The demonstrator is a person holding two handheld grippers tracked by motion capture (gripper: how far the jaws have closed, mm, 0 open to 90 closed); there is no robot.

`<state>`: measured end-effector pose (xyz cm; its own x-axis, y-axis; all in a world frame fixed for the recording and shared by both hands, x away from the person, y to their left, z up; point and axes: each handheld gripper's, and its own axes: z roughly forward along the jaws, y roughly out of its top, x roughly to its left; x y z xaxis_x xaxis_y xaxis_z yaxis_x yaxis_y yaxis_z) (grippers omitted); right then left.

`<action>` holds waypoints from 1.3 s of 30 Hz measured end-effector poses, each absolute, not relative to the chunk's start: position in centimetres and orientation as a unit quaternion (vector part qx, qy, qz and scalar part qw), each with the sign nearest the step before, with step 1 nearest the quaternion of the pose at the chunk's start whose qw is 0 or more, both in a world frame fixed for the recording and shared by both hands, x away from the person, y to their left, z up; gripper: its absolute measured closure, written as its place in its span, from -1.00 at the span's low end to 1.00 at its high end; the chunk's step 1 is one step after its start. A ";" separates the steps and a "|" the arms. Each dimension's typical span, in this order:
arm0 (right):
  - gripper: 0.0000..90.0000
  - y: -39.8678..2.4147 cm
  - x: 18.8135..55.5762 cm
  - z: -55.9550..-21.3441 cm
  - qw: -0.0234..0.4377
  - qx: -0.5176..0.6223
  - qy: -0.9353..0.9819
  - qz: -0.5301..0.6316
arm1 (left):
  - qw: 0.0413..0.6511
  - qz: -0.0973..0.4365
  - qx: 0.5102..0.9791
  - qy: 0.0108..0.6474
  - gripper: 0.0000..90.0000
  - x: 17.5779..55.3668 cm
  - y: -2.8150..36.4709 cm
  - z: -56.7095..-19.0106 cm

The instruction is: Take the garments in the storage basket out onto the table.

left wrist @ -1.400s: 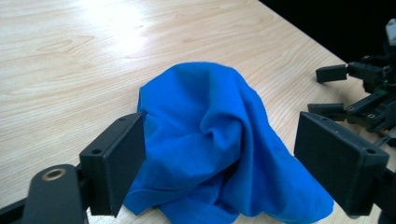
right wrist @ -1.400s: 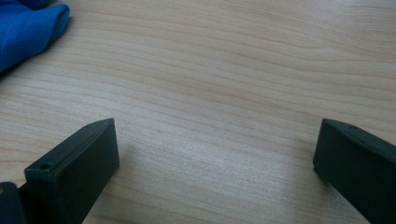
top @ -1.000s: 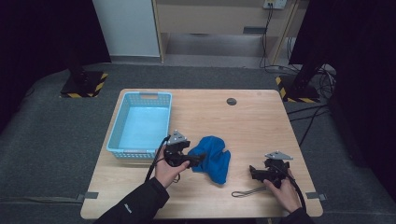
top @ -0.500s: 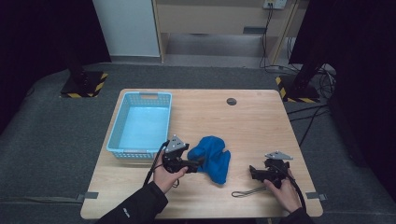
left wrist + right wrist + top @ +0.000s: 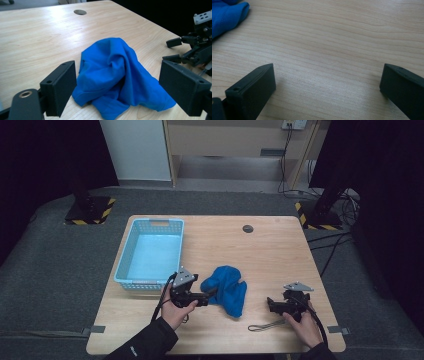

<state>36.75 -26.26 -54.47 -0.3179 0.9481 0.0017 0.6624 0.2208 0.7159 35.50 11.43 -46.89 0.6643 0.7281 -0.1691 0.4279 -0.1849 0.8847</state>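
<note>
Light wooden table (image 5: 280, 255): crumpled blue cloth (image 5: 227, 287); left gripper (image 5: 212, 295) jaws wide apart, flanking cloth; right gripper (image 5: 270, 304) jaws wide, empty.

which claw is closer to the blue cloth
The left claw: its open jaws sit right at the edge of the blue cloth, while the right claw rests apart over bare table.
</note>
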 end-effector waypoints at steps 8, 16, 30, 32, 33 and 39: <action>-0.99 -26.3 36.7 -54.5 0.226 0.538 0.748 0.316 | 0.510 0.159 0.753 0.383 -0.70 35.0 11.7 -47.0; -0.99 -26.3 36.7 -54.5 0.226 0.538 0.748 0.316 | 0.515 0.169 0.744 0.391 -0.70 34.9 12.5 -46.8; -0.99 -26.3 36.7 -54.5 0.226 0.538 0.748 0.316 | 0.510 0.175 0.741 0.401 -0.70 34.4 13.9 -47.0; -0.99 -26.3 36.7 -54.5 0.226 0.538 0.748 0.316 | 0.509 0.175 0.740 0.403 -0.70 34.3 14.1 -47.1; -0.99 -26.3 36.7 -54.5 0.226 0.538 0.748 0.316 | 0.509 0.175 0.740 0.404 -0.70 34.2 14.2 -47.1; -0.99 -26.3 36.7 -54.5 0.226 0.538 0.748 0.316 | 0.504 0.177 0.739 0.411 -0.70 33.8 14.9 -47.5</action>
